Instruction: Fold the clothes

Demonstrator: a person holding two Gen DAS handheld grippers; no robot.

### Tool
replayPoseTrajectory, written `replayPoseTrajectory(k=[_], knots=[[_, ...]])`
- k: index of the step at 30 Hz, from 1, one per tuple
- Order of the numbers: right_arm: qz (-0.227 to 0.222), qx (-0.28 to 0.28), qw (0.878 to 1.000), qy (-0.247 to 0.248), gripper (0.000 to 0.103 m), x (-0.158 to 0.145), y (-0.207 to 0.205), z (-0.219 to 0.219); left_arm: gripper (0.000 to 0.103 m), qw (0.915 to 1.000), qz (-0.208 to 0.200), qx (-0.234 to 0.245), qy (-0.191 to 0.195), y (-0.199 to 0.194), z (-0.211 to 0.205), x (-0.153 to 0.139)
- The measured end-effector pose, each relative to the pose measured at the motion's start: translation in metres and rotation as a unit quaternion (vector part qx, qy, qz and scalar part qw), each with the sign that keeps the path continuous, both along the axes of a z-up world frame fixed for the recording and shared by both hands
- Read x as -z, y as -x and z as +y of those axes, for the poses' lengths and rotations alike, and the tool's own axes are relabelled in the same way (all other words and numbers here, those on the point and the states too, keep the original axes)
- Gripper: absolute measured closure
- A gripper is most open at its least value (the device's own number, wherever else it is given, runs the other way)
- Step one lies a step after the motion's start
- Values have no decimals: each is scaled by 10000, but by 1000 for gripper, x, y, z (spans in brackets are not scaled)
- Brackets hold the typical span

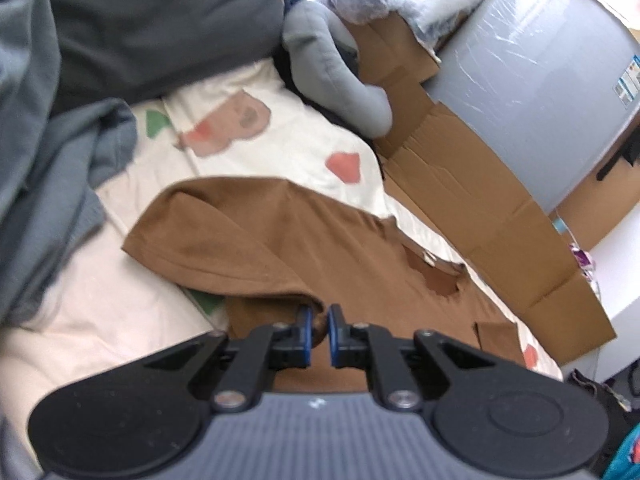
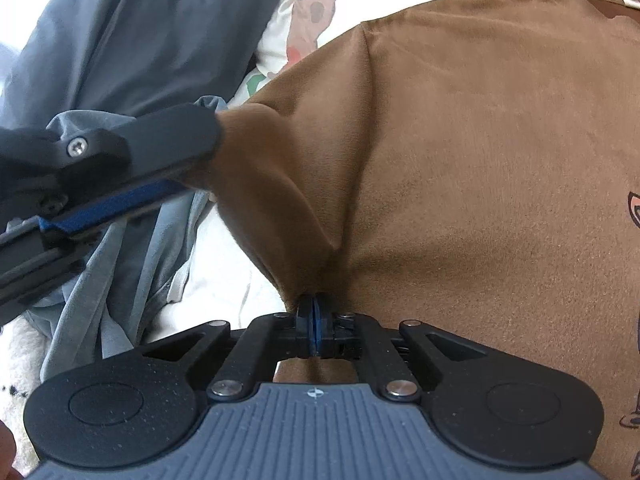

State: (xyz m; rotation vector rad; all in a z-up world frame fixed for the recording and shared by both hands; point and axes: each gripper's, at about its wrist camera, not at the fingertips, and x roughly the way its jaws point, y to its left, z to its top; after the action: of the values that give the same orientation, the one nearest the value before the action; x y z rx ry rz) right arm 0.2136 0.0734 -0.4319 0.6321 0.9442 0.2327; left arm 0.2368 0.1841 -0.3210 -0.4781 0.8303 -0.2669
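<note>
A brown T-shirt (image 1: 256, 236) lies spread on a cream bedsheet with bear prints (image 1: 280, 136). My left gripper (image 1: 319, 322) is shut on a bunched edge of the shirt, brown cloth showing between its blue pads. In the right wrist view the same brown T-shirt (image 2: 460, 152) fills the frame, pulled into a taut ridge. My right gripper (image 2: 314, 312) is shut on that edge, pads pressed together. The left gripper (image 2: 192, 160) enters there from the left, clamping a nearby part of the same edge. A dark print shows on the shirt at the right edge.
A grey-blue garment (image 1: 60, 168) is heaped at the left beside a dark grey pillow (image 1: 160, 28). A grey plush toy (image 1: 340, 76), flattened cardboard (image 1: 480, 200) and a plastic-wrapped grey box (image 1: 540, 80) line the bed's right side. The grey garment (image 2: 120, 240) lies under the left gripper.
</note>
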Motion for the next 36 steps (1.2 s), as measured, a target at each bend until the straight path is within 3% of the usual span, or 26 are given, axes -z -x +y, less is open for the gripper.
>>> replayPoseTrajectory(k=[4, 8, 9, 11, 12, 17, 23, 36], knots=[[-14, -85, 10000, -14, 97, 0, 2, -4, 86, 9997, 85, 170, 152, 3, -3, 1], [-28, -169, 9998, -28, 89, 0, 4, -8, 66, 9997, 28, 200, 143, 15, 1, -6], [-17, -240, 9997, 19, 85, -3, 5, -10, 66, 9998, 27, 148, 97, 19, 3, -7], [-50, -386, 9991, 136, 65, -11, 8, -15, 66, 10000, 54, 15, -6, 25, 9, -6], [-74, -440, 9988, 205, 62, -15, 10, -18, 66, 9999, 95, -71, -60, 27, 12, -3], [22, -578, 9972, 478, 61, -27, 16, -36, 66, 9981, 258, -203, -525, 32, 15, 15], [9, -445, 9967, 675, 59, -38, 16, -64, 66, 9959, 361, -105, -818, 27, 8, 34], [-107, -533, 9942, 930, 59, -61, -26, -77, 70, 9893, 490, 121, -1371, 10, -5, 58]])
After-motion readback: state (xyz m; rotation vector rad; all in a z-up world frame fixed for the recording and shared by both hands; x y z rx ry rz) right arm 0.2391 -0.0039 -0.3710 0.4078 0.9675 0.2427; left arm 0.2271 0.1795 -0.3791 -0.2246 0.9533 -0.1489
